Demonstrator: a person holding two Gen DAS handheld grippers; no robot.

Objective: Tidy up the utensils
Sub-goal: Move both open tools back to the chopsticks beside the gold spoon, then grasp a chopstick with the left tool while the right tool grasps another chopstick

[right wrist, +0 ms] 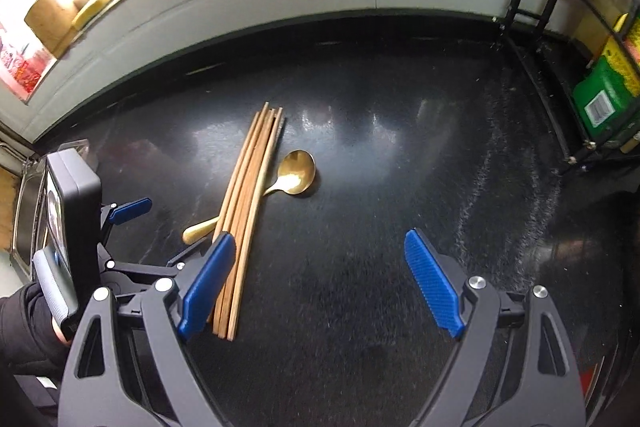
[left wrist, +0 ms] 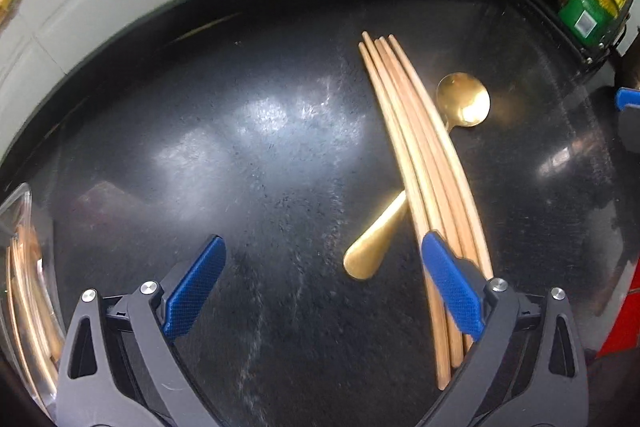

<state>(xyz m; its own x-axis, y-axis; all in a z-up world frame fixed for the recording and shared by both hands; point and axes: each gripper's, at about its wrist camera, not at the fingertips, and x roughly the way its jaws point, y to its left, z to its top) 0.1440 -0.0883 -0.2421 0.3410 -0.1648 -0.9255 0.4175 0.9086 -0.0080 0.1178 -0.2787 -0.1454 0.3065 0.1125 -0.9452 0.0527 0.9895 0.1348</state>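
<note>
Both the left tongs [left wrist: 322, 291] and right tongs [right wrist: 320, 283] gape wide, empty. Mid-frame on the black desk [left wrist: 240, 147], wooden chopsticks [left wrist: 416, 163] lie across a gold spoon [left wrist: 464, 103].

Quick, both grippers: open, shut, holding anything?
Left gripper: open, holding nothing.
Right gripper: open, holding nothing.

- The right claw [right wrist: 320, 283] hangs over the black worktop [right wrist: 400, 187], blue pads spread wide with nothing between them.
- Wooden chopsticks [right wrist: 248, 195] lie bundled across the handle of a gold spoon [right wrist: 294, 173], whose bowl sits just right of the chopsticks.
- The left claw [right wrist: 132, 209] is left of the chopsticks, held by a dark-sleeved hand [right wrist: 28, 315].
- A black wire rack [right wrist: 536, 39] stands well right of the chopsticks.
</note>
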